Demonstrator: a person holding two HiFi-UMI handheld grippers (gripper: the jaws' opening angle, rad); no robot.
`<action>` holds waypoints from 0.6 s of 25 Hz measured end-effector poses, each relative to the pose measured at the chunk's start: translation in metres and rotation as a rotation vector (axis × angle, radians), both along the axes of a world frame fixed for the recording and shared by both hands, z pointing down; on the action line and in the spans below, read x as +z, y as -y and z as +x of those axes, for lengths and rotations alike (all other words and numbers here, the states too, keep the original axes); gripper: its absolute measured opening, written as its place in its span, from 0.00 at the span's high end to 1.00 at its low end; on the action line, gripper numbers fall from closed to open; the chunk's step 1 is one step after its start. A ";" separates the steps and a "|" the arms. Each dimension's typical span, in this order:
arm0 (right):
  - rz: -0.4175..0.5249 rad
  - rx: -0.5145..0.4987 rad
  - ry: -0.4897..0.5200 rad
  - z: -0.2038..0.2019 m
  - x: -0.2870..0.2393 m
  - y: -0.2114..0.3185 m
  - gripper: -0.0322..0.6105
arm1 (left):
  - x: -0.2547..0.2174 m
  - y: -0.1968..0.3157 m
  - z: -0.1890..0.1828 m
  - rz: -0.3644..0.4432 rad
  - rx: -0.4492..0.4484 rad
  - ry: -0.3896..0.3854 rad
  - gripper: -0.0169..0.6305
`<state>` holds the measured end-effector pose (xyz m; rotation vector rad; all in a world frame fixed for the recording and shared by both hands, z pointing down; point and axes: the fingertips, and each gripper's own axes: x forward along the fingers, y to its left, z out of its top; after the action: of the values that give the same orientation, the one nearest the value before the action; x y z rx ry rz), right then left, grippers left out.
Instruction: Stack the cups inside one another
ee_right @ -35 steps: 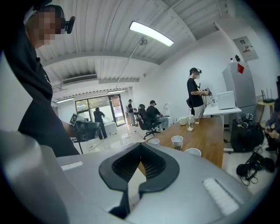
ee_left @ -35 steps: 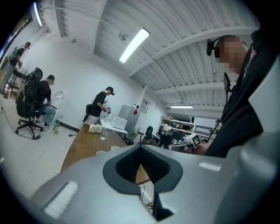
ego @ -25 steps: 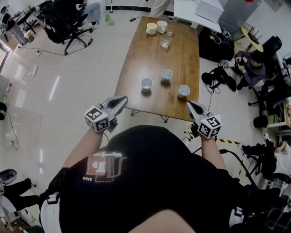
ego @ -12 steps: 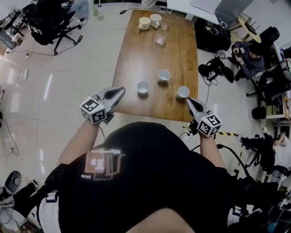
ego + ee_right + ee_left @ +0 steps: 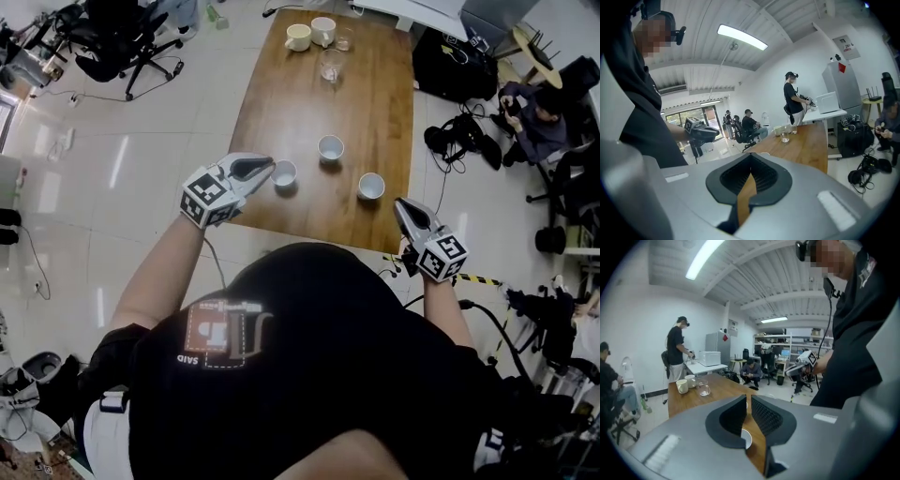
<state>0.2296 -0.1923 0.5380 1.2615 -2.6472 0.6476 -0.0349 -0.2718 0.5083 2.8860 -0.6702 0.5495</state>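
Currently both tongs are closed tight and empty. Left tongs [image 5: 262, 168]: tips just beside the left white cup [image 5: 283, 173] on the wooden counter [image 5: 281, 103]. Right tongs [image 5: 405, 210]: at the counter's near right corner, near the right cup [image 5: 370, 186]. Middle cup [image 5: 330, 147] sits farther back. All three upright, apart, none nested. Two mugs [image 5: 309, 34] at the far end.

The left grey two-jaw gripper [image 5: 266, 167] has swung in from the near-left corner of the long brown wooden table [image 5: 309, 103] to above its left edge, rolling as it went. Its closed tips now sit just beside the small white cup [image 5: 283, 174] nearest that edge.
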 end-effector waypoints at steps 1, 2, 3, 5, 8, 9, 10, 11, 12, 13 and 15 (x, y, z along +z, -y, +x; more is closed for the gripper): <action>-0.001 0.009 -0.001 0.005 0.001 -0.002 0.93 | 0.003 0.005 0.011 0.008 0.053 0.055 0.95; -0.003 0.021 -0.002 0.011 0.003 -0.005 0.93 | 0.007 0.010 0.022 0.018 0.106 0.110 0.90; -0.006 0.036 -0.004 0.017 0.004 -0.007 0.93 | 0.012 0.015 0.033 0.035 0.159 0.165 0.87; -0.015 0.068 -0.009 0.028 0.005 -0.014 0.93 | 0.024 0.025 0.055 0.069 0.269 0.280 0.82; -0.034 0.134 -0.010 0.048 0.009 -0.028 0.93 | 0.053 0.033 0.085 0.069 0.429 0.440 0.77; -0.041 0.158 -0.011 0.055 0.011 -0.033 0.93 | 0.066 0.036 0.095 0.066 0.476 0.488 0.77; -0.048 0.179 -0.012 0.062 0.012 -0.038 0.93 | 0.079 0.038 0.104 0.069 0.521 0.537 0.77; -0.056 0.197 -0.015 0.068 0.013 -0.042 0.93 | 0.091 0.040 0.112 0.080 0.565 0.586 0.77; -0.063 0.211 -0.019 0.072 0.013 -0.046 0.93 | 0.104 0.042 0.119 0.097 0.607 0.636 0.77; -0.069 0.224 -0.023 0.075 0.013 -0.050 0.93 | 0.116 0.044 0.125 0.117 0.647 0.687 0.77; -0.075 0.253 -0.026 0.083 0.015 -0.060 0.93 | 0.142 0.048 0.130 0.143 0.716 0.800 0.77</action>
<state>0.3130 -0.1327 0.5534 1.5858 -2.4388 0.7508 0.0949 -0.3201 0.6506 2.9031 0.3451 1.8434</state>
